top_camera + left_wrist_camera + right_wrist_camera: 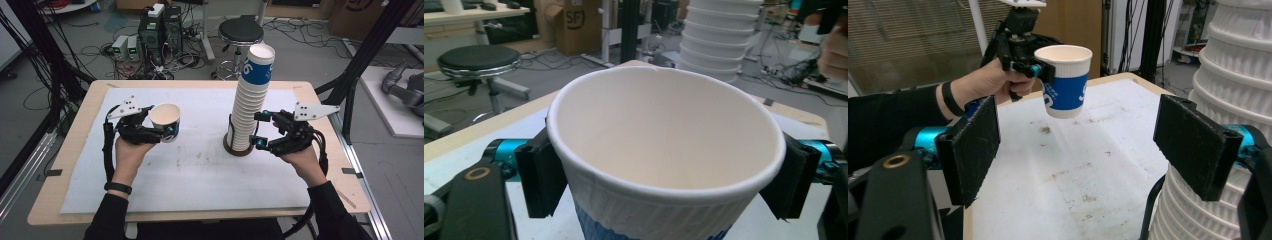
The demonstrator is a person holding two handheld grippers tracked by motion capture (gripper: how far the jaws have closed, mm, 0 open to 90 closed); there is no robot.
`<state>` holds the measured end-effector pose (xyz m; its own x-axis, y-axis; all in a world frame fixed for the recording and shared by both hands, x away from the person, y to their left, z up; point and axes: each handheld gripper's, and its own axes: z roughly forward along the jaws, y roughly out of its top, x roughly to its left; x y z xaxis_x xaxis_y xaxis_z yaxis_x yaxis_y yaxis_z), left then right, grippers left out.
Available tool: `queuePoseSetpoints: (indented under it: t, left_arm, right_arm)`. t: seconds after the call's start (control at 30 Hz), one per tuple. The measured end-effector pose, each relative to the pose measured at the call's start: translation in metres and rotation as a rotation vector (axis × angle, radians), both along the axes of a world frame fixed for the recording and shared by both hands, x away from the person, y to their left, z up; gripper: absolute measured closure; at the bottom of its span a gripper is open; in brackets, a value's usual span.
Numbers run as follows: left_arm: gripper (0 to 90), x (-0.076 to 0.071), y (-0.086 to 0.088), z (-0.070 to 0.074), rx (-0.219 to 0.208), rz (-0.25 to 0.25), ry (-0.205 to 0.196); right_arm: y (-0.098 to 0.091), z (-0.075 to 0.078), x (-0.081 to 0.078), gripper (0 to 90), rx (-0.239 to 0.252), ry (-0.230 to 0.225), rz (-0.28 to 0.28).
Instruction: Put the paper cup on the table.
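A cup (pixel 165 121) is clamped upright by the left gripper (pixel 161 131), well left of the stack (pixel 248 107) (right gripper (pixel 259 129) gaping beside it).

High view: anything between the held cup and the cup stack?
Nothing. Bare white sheet separates the cup in the left gripper from the stack.

Single white-and-blue paper cups (pixel 165 121): one
Tall stacks of white paper cups (pixel 248 105): one
Black round stools (pixel 240 32): one
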<state>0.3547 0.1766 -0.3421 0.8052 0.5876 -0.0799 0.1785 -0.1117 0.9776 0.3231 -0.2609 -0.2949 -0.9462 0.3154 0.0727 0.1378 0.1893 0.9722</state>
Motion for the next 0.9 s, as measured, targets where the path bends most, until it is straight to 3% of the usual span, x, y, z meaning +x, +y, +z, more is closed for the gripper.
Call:
queuePoseSetpoints:
  t: [0.3, 0.4, 0.67, 0.8, 0.9]
  left_arm:
    - [19.8, 0.010, 0.014, -0.027, -0.022, 0.059, 0.049]
    - [19.8, 0.012, 0.016, -0.034, -0.010, 0.078, 0.062]
    - [19.7, 0.016, 0.018, -0.048, 0.000, 0.113, 0.035]
    - [19.7, 0.020, 0.019, -0.057, -0.003, 0.129, 0.036]
    - [19.6, 0.024, 0.019, -0.063, 0.022, 0.139, 0.045]
  right_arm:
    - [0.000, 0.000, 0.000, 19.0, -0.002, 0.004, 0.002]
    - [0.000, 0.000, 0.000, 19.0, -0.004, 0.007, 0.004]
    - [0.001, 0.000, 0.000, 19.0, -0.005, 0.006, 0.005]
    - [0.001, -0.001, 0.000, 19.0, -0.008, 0.008, 0.006]
    - [0.002, -0.001, 0.000, 19.0, -0.008, 0.009, 0.006]
